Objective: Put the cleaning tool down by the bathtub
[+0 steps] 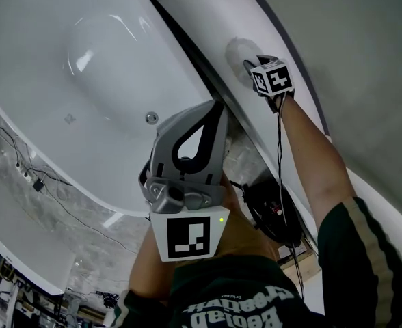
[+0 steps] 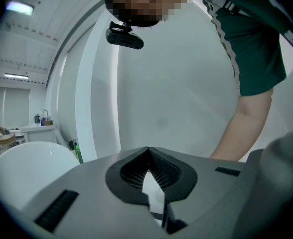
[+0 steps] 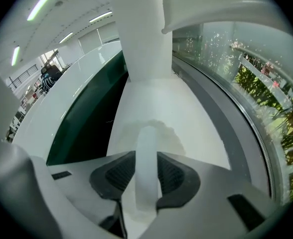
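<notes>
– Two tongs are working, yes? How does each one stand?
– Both are narrow. The left tongs (image 1: pixel 217 106) are closed tip to tip and nothing is between them. The person holds them up in front of the chest.
– And the right tongs (image 1: pixel 250 63)?
– They point steeply down at the far end of the stretched right arm (image 1: pixel 310 149). Their pads stand at the two sides of a white handle (image 3: pixel 146 143), and I see no gap between pad and handle. So they hold the cleaning tool (image 3: pixel 146 180).
– Where is the tool, exactly?
– Its round head (image 1: pixel 239 49) seems to lie flat on a white ledge (image 1: pixel 208 5) that runs along the bathtub (image 1: pixel 57 156). A dark gap separates this ledge from the tub's edge. The head is about in the middle of the ledge's width, between the edge at the dark gap and the grey outer edge. The handle rises from the head up into the tongs.
– Does the tool touch the tub itself?
– No, it is beside the tub, not in the basin.
</notes>
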A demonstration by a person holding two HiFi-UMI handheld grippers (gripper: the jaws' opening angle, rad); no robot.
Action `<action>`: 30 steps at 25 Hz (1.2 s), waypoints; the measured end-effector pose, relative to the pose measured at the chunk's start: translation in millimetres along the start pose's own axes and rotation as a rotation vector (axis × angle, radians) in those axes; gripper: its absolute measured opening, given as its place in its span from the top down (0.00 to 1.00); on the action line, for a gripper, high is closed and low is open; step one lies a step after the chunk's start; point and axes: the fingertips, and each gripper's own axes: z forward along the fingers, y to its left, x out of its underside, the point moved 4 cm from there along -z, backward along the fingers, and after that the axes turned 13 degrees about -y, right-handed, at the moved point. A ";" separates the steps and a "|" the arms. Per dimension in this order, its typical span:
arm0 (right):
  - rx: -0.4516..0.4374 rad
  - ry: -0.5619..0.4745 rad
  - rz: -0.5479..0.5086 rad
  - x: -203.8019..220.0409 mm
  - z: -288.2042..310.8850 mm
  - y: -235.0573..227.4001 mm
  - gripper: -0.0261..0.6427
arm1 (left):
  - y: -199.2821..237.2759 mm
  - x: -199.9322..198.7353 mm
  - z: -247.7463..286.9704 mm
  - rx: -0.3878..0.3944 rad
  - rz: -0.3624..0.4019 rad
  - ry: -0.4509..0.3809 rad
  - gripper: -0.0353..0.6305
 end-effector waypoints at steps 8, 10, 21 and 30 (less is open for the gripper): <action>0.030 -0.084 -0.019 0.6 -9.0 6.1 0.61 | -2.9 -1.3 1.6 0.025 -0.006 0.004 0.93; 0.035 -0.083 -0.017 5.5 -13.4 4.6 0.59 | -1.2 -1.3 0.2 0.027 0.003 0.006 0.93; 0.033 -0.125 -0.029 4.3 -27.5 2.9 0.59 | -6.5 0.0 -2.2 0.034 -0.009 0.016 0.93; 0.027 -0.175 -0.035 -6.3 -44.2 7.4 0.59 | -18.3 -10.0 -6.0 0.055 -0.034 -0.002 0.93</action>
